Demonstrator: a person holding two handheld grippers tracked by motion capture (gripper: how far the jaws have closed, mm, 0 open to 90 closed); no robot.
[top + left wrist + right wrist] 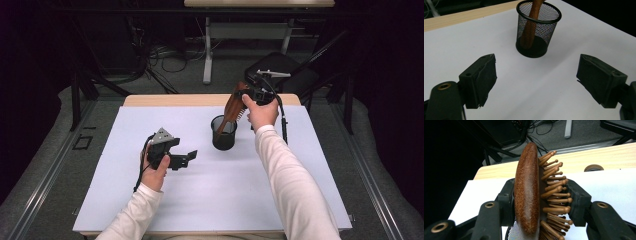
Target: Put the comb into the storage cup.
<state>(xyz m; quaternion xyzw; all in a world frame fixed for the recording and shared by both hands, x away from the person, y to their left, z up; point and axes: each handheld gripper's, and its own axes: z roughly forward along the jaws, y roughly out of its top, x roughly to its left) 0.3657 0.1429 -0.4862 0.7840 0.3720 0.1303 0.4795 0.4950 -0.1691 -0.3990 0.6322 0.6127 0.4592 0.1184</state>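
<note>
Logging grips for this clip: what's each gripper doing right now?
Left gripper: open, holding nothing.
Right gripper: closed on the wooden hairbrush, its handle down in the mesh cup.

White sheet [210,200] covers most of the desk; bare wood edge [175,100] shows along the far side, w/ a round cable port [593,167] in it. Grey floor [50,165] all around. Behind: 2nd desk w/ white legs [207,50], tangle of dark cables [160,55] on the floor beside it, black chair [282,67] to the right. Small square marking [81,143] on the floor at left.
</note>
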